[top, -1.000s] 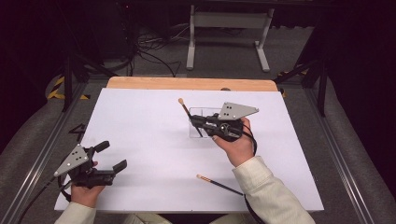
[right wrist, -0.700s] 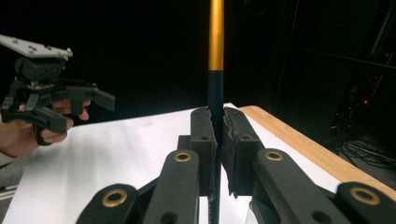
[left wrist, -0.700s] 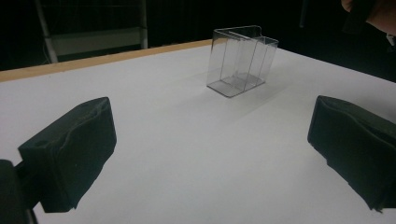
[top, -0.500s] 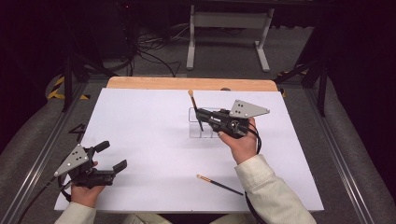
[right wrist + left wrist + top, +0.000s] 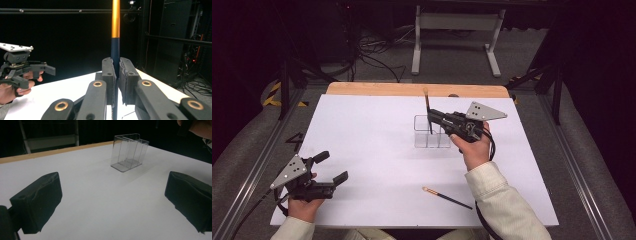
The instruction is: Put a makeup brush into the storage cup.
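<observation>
Since a second ago the right gripper (image 5: 435,118) has swung its thin, dark-handled brush with the orange band (image 5: 115,37) from a slant to nearly upright, bringing it over the clear plastic divided holder (image 5: 431,132). Its jaws are pressed together on the dark handle, gripping it low so the shaft stands straight; I judge that is to let it drop cleanly into a narrow slot. From above, the lower end seems to reach into the holder's left compartment, though through clear plastic I cannot be sure it is seated.

A second slim brush with a pale tip (image 5: 447,197) lies flat on the white tabletop (image 5: 372,125), well nearer the person than the holder, probably waiting its turn. The left gripper (image 5: 331,167) rests far left of the holder, jaws spread wide and holding nothing, parked clear of the work.
</observation>
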Demonstrator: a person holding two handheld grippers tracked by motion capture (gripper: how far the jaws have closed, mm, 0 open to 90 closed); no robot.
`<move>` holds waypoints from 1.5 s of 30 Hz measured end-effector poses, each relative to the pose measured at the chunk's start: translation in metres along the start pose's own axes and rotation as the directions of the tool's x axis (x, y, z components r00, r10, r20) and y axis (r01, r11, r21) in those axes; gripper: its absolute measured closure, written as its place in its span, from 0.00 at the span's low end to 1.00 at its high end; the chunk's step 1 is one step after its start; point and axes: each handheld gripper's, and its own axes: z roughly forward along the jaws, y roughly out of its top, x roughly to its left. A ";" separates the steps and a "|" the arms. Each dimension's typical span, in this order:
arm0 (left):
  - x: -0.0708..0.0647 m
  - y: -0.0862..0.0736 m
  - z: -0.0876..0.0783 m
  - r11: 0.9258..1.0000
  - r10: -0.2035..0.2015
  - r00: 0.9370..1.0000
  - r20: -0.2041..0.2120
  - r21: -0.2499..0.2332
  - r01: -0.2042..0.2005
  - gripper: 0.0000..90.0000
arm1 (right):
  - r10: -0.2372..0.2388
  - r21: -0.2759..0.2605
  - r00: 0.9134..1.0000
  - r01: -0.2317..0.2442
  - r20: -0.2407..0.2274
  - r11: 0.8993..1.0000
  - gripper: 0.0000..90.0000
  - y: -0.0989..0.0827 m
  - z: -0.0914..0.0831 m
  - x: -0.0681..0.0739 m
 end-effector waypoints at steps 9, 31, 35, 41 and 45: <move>0.000 0.000 0.000 1.000 0.000 1.000 0.000 0.000 0.000 0.02 | 0.005 0.009 0.999 -0.005 0.051 1.000 0.93 -0.001 -0.002 -0.013; 0.001 -0.001 0.000 1.000 -0.002 1.000 0.000 0.002 0.002 0.02 | -0.003 0.037 0.994 -0.001 0.106 0.999 0.93 -0.002 0.007 -0.038; 0.001 -0.001 0.001 1.000 -0.002 1.000 0.001 0.000 0.002 0.02 | 0.006 0.035 0.994 -0.010 0.112 0.999 0.93 -0.004 0.009 -0.042; 0.001 -0.001 0.001 1.000 0.001 1.000 0.000 -0.002 -0.001 0.02 | 0.016 0.039 0.992 -0.021 0.124 0.999 0.93 -0.010 0.012 -0.047; 0.001 -0.001 0.001 1.000 0.001 1.000 0.001 -0.003 -0.001 0.02 | 0.022 0.051 0.991 -0.029 0.133 0.998 0.93 -0.018 0.014 -0.050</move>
